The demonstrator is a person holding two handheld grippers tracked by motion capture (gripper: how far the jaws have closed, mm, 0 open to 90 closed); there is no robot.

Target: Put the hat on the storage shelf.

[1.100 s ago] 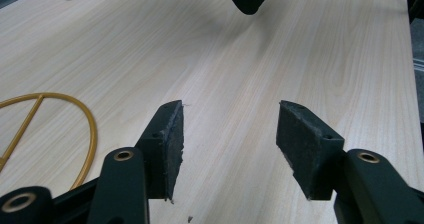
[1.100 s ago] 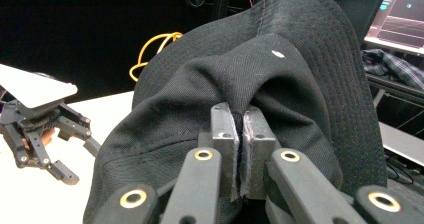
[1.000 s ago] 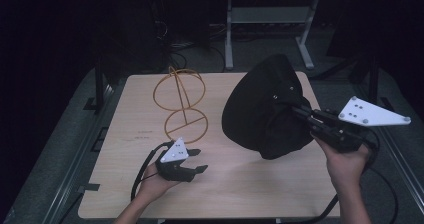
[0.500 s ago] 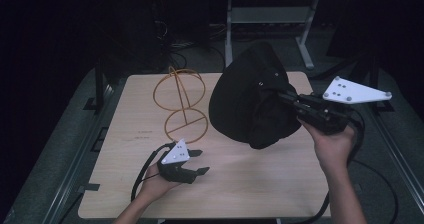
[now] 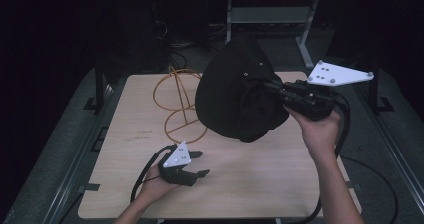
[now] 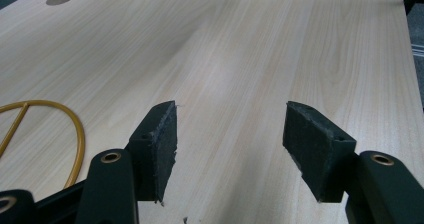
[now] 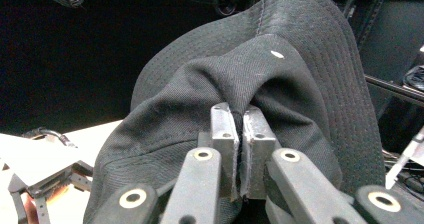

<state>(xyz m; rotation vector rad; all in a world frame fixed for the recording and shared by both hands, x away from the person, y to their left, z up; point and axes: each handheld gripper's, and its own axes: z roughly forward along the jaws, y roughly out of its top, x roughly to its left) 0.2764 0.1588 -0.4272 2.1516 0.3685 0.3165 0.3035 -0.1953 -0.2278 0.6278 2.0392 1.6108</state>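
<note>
Fingers of the right gripper [image 7: 239,149] are squeezed tight on a fold of cloth of the black hat [image 7: 260,94], with only a thin line between them. In the high view, the right gripper [image 5: 280,91] holds the black hat [image 5: 235,96] up in the air over the far right part of the counter [image 5: 260,179], and the hat hangs just beside the yellow wire stand [image 5: 177,101], hiding a bit of it. The stand rests on the counter, with a ring at the bottom and a ring on top. The left gripper [image 5: 197,165] sits low near the front of the counter, well apart from the hat. Its fingers [image 6: 157,149] are spread wide with nothing between them, just bare wood. A piece of the yellow ring [image 6: 75,129] shows beside them.
</note>
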